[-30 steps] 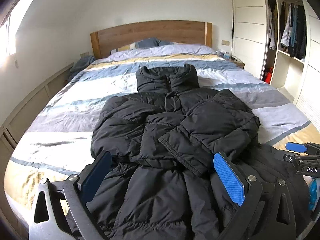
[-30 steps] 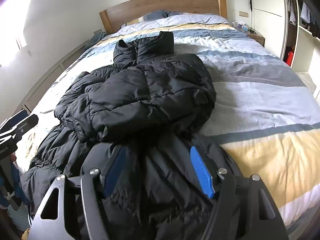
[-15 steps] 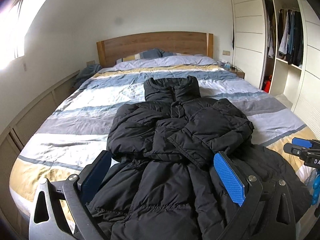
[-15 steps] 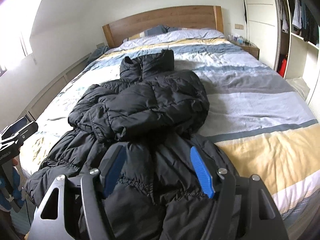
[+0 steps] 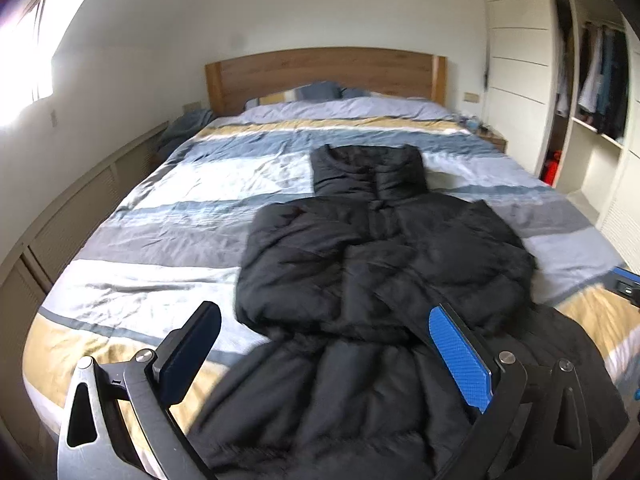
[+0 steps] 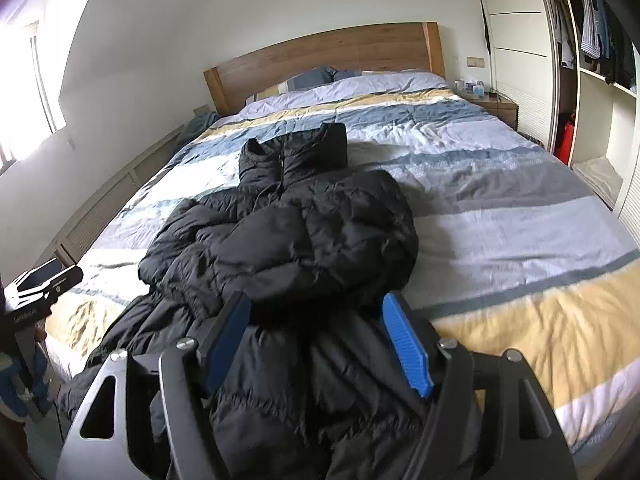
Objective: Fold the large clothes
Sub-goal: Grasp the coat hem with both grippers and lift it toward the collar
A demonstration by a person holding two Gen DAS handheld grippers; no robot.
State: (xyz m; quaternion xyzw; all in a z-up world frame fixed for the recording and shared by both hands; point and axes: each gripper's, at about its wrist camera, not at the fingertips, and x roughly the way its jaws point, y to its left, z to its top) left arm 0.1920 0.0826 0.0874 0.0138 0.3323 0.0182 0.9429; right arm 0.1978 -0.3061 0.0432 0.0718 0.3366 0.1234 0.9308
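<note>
On the striped bed [image 5: 168, 240], lying flat with both sleeves crossed over the chest: black puffer jacket [image 5: 380, 264]. Hovering over the hem, fingers spread and gripping nothing: left gripper [image 5: 324, 344] and right gripper [image 6: 316, 336]. Probably calling next for gripping the hem and folding toward the collar.

No legible text, label, brand or number anywhere. Only a faint, blurred pale marking on the left hand-held gripper [image 6: 42, 286], at the left edge of the right wrist view, too small and smeared to make out.
</note>
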